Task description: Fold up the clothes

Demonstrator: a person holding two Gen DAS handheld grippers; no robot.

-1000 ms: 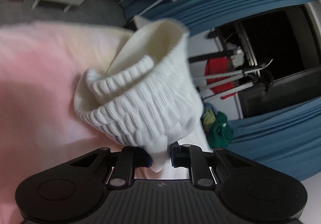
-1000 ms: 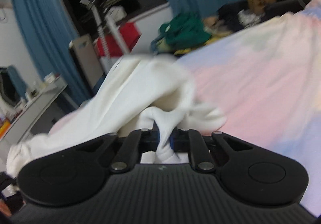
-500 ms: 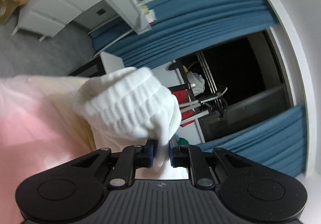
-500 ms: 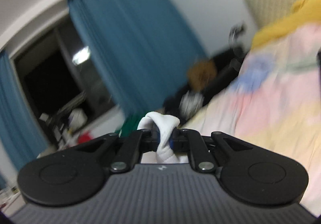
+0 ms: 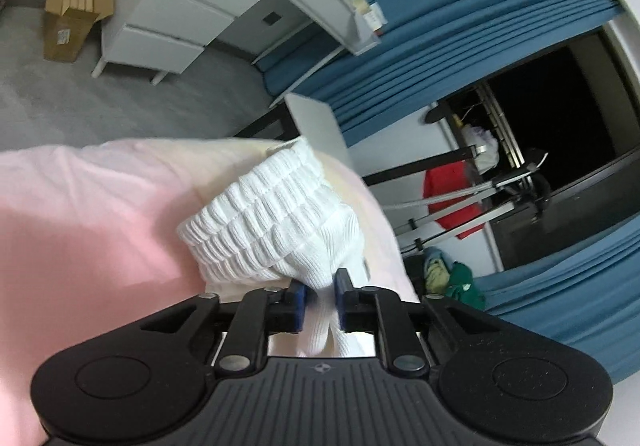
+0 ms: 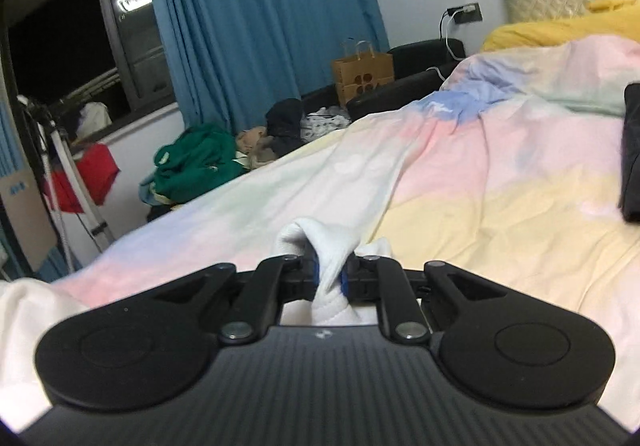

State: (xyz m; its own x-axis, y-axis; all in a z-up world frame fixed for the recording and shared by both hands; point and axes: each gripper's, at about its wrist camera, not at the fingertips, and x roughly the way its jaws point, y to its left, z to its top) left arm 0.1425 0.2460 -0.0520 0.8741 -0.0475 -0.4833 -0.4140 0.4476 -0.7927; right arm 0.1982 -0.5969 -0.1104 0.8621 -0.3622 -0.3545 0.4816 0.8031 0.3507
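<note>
Blue curtains (image 6: 256,26) flank a dark window (image 6: 60,42). Below the window, a heap of clothes (image 6: 200,162) lies beside the bed (image 6: 500,174) with its pastel cover. A white drawer unit (image 5: 168,30) stands on grey carpet (image 5: 120,106), a cardboard box (image 5: 72,14) beside it.

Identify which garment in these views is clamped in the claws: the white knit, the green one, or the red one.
The white ribbed knit: both the left claw and right claw are shut on it. The green garment lies heaped beside the bed; the red garment hangs by the window.
</note>
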